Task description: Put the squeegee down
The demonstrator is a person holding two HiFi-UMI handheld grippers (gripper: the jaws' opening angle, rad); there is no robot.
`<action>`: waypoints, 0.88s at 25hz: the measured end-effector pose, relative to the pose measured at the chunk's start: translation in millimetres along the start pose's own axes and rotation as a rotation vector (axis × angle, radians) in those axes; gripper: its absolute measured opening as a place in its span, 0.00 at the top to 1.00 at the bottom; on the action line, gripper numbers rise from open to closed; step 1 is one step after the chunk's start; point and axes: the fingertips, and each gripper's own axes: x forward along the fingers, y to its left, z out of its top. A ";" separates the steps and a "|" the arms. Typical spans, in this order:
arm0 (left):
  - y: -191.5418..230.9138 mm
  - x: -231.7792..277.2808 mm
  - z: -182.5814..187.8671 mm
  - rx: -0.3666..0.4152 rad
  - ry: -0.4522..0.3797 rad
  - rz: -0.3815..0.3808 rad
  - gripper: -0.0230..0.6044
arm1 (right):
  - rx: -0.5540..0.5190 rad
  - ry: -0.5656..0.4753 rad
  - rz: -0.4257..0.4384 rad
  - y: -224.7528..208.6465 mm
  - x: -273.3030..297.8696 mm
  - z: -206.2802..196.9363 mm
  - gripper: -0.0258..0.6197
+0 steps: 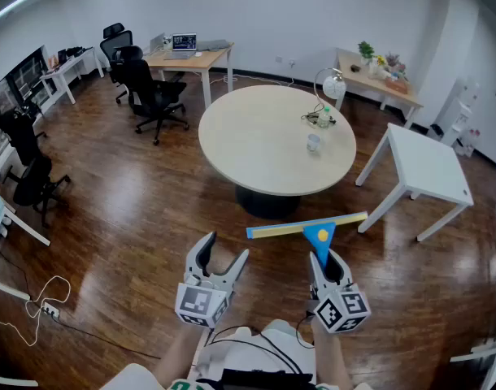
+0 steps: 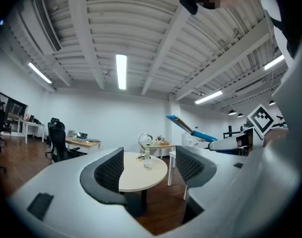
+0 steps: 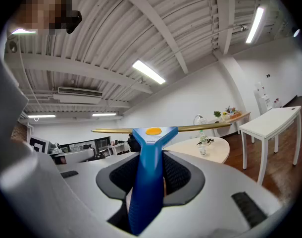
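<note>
While right gripper (image 1: 327, 258) clamps the squeegee (image 1: 313, 231) handle | left gripper (image 1: 228, 249) jaws apart, empty | round table (image 1: 256, 136) ahead

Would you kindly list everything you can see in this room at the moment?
squeegee: one, blue handle and yellow blade, held in front of the person
round table: one, beige, middle of the room
bottle: one, clear, on the round table
cup: one, pale, on the round table near the bottle
square table: one, white, right of the round table
desk: one, wooden top, by the far wall
laptop: one, open, on the desk
office chairs: at least three, black, left side
left gripper: grey, jaws open, empty
right gripper: grey, jaws shut on the squeegee's handle
</note>
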 end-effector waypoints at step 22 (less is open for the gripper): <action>82.9 238.8 6.7 0.027 0.030 0.084 0.44 | 0.039 -0.024 0.072 -148.9 247.8 61.9 0.72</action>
